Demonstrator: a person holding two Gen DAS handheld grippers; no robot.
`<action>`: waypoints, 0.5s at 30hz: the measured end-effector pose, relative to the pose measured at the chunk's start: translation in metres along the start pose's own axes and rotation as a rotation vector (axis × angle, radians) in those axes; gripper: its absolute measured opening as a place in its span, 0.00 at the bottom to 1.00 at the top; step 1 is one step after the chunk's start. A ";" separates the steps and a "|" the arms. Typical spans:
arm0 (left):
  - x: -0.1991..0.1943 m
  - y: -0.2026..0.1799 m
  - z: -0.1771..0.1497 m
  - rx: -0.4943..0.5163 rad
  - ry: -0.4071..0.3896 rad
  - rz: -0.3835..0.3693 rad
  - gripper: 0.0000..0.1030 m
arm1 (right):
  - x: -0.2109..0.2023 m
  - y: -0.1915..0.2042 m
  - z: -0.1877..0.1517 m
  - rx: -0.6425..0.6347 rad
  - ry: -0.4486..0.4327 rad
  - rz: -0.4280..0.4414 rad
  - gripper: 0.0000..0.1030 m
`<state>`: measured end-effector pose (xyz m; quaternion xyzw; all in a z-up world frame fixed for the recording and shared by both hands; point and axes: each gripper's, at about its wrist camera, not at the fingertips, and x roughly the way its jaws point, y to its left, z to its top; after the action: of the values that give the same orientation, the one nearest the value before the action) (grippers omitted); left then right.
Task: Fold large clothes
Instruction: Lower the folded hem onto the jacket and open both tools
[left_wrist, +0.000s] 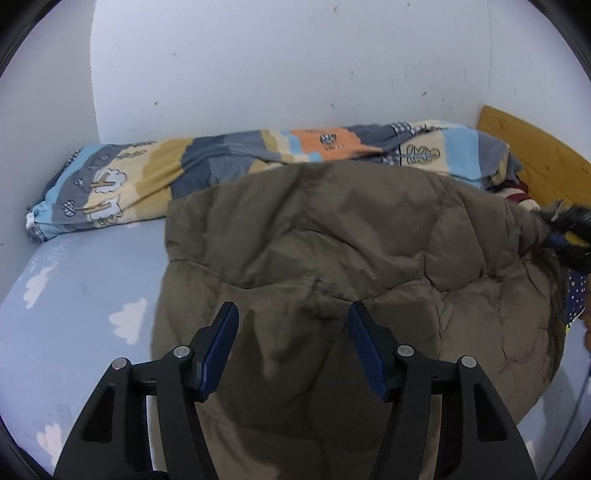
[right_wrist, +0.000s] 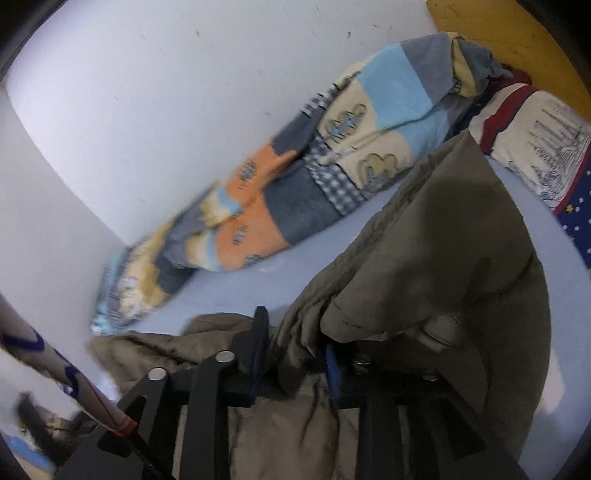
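Observation:
A large olive-brown padded jacket (left_wrist: 332, 240) lies spread on the bed with its quilted back up. My left gripper (left_wrist: 293, 308) hovers just over the jacket's near part. It is open and nothing is between its blue pads. In the right wrist view the jacket (right_wrist: 443, 240) is bunched, and one flap hangs over the right side of my right gripper (right_wrist: 295, 332). A fold of the jacket sits between the right gripper's jaws, and a gap shows beside the left finger (right_wrist: 258, 332). The right finger is mostly hidden by cloth.
The bed has a light blue sheet with white clouds (left_wrist: 74, 314). A rolled patchwork quilt (left_wrist: 221, 158) lies along the white wall. A wooden headboard (left_wrist: 535, 155) and a patterned pillow (right_wrist: 535, 140) are at the right end. A white sleeve with blue lines (right_wrist: 55, 354) is at the lower left.

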<state>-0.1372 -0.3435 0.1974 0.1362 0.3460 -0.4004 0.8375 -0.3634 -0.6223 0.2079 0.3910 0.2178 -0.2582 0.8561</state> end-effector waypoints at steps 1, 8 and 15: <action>0.006 -0.003 0.000 0.005 0.007 0.006 0.59 | -0.004 -0.001 0.001 0.003 -0.003 0.013 0.43; 0.030 0.002 -0.006 -0.018 0.045 0.030 0.59 | -0.040 0.000 0.011 -0.013 -0.073 0.073 0.60; 0.068 0.001 -0.015 -0.012 0.122 0.051 0.68 | 0.020 0.015 -0.047 -0.293 0.101 -0.117 0.60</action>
<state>-0.1138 -0.3747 0.1391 0.1642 0.3950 -0.3678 0.8257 -0.3473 -0.5827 0.1769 0.2611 0.3185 -0.2532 0.8754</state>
